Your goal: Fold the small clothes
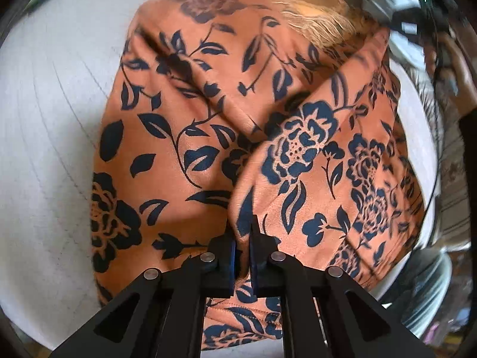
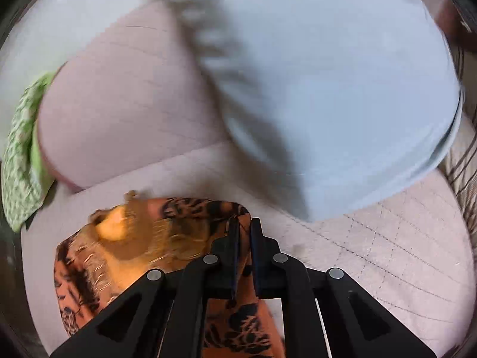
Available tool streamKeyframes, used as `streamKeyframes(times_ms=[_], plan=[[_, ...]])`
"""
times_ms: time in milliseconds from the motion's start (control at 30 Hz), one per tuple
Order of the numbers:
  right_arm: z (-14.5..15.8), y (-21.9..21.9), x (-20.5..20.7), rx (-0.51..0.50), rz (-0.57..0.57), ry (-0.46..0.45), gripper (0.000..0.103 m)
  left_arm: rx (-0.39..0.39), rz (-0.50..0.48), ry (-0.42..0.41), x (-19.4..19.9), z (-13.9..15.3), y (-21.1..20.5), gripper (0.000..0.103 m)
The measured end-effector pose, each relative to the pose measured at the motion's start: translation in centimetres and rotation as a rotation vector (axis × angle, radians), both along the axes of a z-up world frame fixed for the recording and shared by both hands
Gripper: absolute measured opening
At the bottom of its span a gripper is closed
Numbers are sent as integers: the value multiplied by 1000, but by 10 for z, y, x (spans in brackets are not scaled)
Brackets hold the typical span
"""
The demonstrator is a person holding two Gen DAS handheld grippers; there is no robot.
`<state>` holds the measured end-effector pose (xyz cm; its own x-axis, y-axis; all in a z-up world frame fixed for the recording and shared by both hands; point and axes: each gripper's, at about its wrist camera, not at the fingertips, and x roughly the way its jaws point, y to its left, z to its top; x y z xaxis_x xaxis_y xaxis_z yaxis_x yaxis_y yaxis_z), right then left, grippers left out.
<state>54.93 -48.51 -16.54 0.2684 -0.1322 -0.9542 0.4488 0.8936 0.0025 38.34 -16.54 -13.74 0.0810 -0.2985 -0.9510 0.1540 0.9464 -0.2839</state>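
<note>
Now both tools pinch floral cloth (image 1: 208,113) (left (image 1: 243,232), right (image 2: 244,232))

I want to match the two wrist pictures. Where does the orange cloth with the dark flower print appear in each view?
Left wrist view: the orange floral cloth fills the middle of the picture, from the top down to the left gripper, which is shut on it.
Right wrist view: it lies at the lower left, with an edge between the shut fingers of the right gripper.
Shared landmark: the pale quilted surface under the cloth.
</note>
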Motion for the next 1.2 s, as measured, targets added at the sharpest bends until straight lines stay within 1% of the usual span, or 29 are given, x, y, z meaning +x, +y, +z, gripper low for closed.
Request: streamKeyframes(times_ms=[33, 67, 100, 133, 200, 233, 267, 300, 333, 367, 433, 500, 533, 567, 633, 667, 700, 733, 767, 800, 833, 867, 900, 933, 967, 1033, 1067, 1100, 1200], plan=[[-11, -5, 0, 0, -5, 21, 7, -4, 27, 4, 2, -3, 3, 9], [-24, -9, -1, 22, -10, 38, 8, -3, 39, 12, 4, -5, 5, 11], [-34, -10, -3, 65, -6, 45, 12, -7, 52, 27, 6, -10, 6, 13], [-40, -9, -8, 124, 3, 37, 14, -17, 64, 36, 6, -11, 8, 13], [-26, -2, -23, 180, 19, -33, 20, -39, 76, 40, 8, -12, 10, 16], [-10, 6, -38, 201, 51, -86, 32, -26, 73, 35, 7, -12, 10, 19], [5, 12, -54, 214, 77, -128, 47, -10, 66, 29, 6, -11, 9, 24], [17, 17, -70, 227, 97, -158, 56, 9, 50, 18, 4, -7, 8, 26], [32, 24, -94, 234, 118, -181, 66, 24, 33, 7, 3, -4, 6, 27], [40, 28, -112, 233, 132, -184, 66, 42, 16, -3, 1, -4, 2, 29], [53, 38, -162, 244, 160, -187, 66, 75, -2, -11, -3, -4, -5, 30], [59, 46, -217, 301, 172, -200, 66, 101, 5, -22, -5, -6, -5, 30], [58, 50, -247, 335, 177, -207, 66, 98, 21, -34, -5, -4, -3, 30], [57, 53, -272, 348, 177, -214, 66, 92, 39, -50, -5, 2, -2, 30], [51, 56, -312, 366, 142, -224, 66, 86, 81, -111, -9, 16, 8, 30], [44, 53, -333, 398, 107, -227, 66, 97, 101, -143, -14, 24, 13, 30], [37, 48, -346, 421, 70, -218, 65, 123, 134, -188, -22, 35, 19, 30], [32, 46, -356, 434, 29, -205, 64, 133, 158, -224, -30, 43, 24, 30], [29, 44, -362, 441, 8, -192, 63, 128, 177, -251, -40, 48, 30, 34], [30, 44, -364, 426, 12, -169, 62, 113, 203, -272, -51, 53, 39, 42], [34, 44, -368, 390, 19, -149, 63, 96, 244, -288, -62, 55, 48, 48], [38, 44, -372, 374, 23, -141, 64, 78, 304, -302, -76, 55, 61, 57], [39, 45, -378, 380, 26, -142, 64, 64, 382, -310, -92, 51, 77, 60], [40, 48, -386, 395, 27, -148, 64, 60, 428, -297, -104, 47, 87, 60], [38, 46, -394, 406, 17, -148, 65, 37, 473, -247, -112, 36, 99, 60], [35, 43, -405, 418, -12, -134, 65, -9, 496, -164, -118, 18, 105, 59], [33, 43, -406, 420, -11, -124, 64, -5, 496, -143, -117, 13, 108, 59], [32, 45, -406, 413, -5, -114, 64, 21, 490, -135, -116, 10, 106, 59], [29, 49, -406, 379, 8, -86, 64, 93, 463, -142, -112, 5, 94, 59]])
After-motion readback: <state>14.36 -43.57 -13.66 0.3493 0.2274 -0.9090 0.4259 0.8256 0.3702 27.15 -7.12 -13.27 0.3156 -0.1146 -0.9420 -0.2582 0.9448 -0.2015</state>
